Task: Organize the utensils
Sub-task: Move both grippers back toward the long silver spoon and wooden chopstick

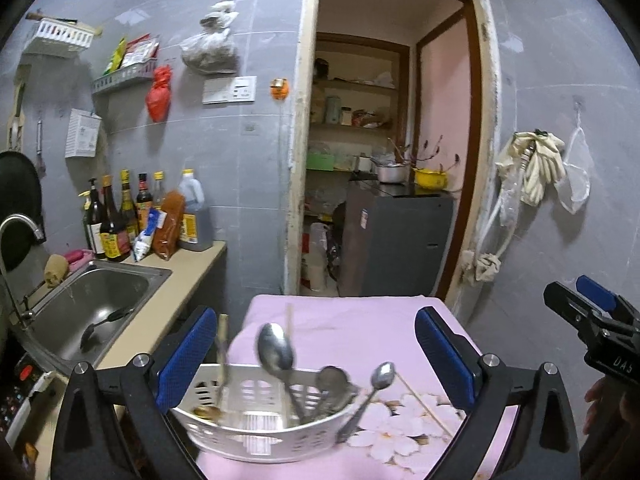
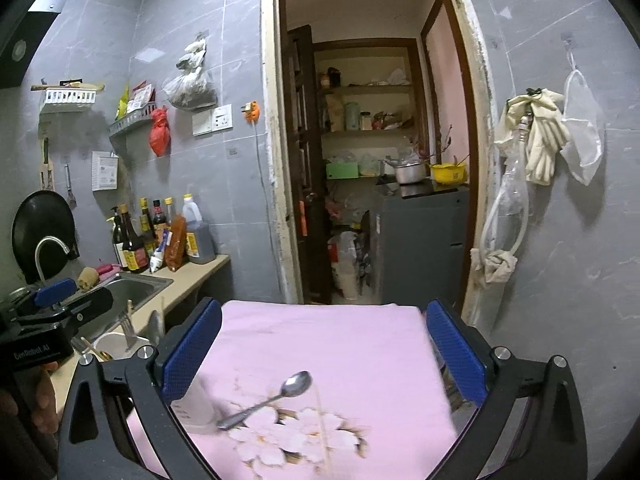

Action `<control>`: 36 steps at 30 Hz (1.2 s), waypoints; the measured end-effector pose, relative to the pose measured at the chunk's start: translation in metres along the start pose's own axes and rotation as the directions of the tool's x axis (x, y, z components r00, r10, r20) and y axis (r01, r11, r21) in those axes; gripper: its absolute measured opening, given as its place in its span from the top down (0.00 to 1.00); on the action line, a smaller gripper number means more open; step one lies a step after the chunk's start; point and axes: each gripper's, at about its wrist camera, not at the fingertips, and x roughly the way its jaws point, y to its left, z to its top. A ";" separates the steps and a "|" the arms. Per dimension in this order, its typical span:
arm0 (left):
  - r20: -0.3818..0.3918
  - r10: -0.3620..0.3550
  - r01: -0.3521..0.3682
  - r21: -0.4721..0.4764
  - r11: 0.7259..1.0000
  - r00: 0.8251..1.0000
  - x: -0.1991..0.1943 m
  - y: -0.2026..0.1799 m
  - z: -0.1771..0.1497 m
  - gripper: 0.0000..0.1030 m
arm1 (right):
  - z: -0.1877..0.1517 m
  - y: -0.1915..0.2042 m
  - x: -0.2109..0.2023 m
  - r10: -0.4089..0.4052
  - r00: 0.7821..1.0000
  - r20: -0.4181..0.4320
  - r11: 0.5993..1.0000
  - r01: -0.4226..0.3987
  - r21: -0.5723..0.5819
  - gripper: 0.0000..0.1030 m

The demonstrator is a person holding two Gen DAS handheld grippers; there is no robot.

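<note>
Left gripper (image 1: 316, 356): blue pads (image 1: 186, 354) spread wide, gripping nothing, poised over a white slotted basket (image 1: 256, 436) on the pink floral cloth (image 1: 360, 320). Basket contents: large spoon (image 1: 275, 350) upright, blurred; wooden-handled utensil (image 1: 222, 356); round strainer-like piece (image 1: 333, 380); small spoon (image 1: 372, 392) leaning over the rim. Thin stick (image 1: 426, 406) lies on the cloth beside the basket. Right gripper (image 2: 324, 356): fingers apart, empty, above the same cloth, the small spoon just ahead. Sink (image 1: 96, 300) with a dark ladle (image 1: 102, 322), left; sauce bottles (image 1: 120, 220) behind.
</note>
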 end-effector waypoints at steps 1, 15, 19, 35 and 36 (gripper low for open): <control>-0.001 -0.004 0.004 0.004 1.000 1.000 0.001 -0.005 -0.001 0.03 | 0.000 -0.006 -0.001 -0.004 1.000 0.001 1.000 0.004 0.001 0.02; -0.095 -0.029 0.036 0.070 0.997 0.995 0.043 -0.077 -0.020 0.03 | -0.022 -0.086 0.023 -0.038 0.997 -0.060 0.999 0.037 -0.018 0.02; -0.151 -0.046 0.058 0.074 0.996 0.987 0.061 -0.087 -0.028 0.03 | -0.038 -0.103 0.036 -0.042 0.992 -0.115 0.999 0.041 -0.013 0.02; -0.234 -0.083 0.088 0.011 0.996 0.969 0.082 -0.105 -0.088 0.03 | -0.136 -0.119 0.072 -0.014 0.940 -0.340 0.999 0.026 0.029 0.03; -0.247 -0.083 0.086 0.004 0.996 0.966 0.082 -0.104 -0.093 0.03 | -0.140 -0.118 0.073 -0.012 0.938 -0.346 0.999 0.023 0.029 0.03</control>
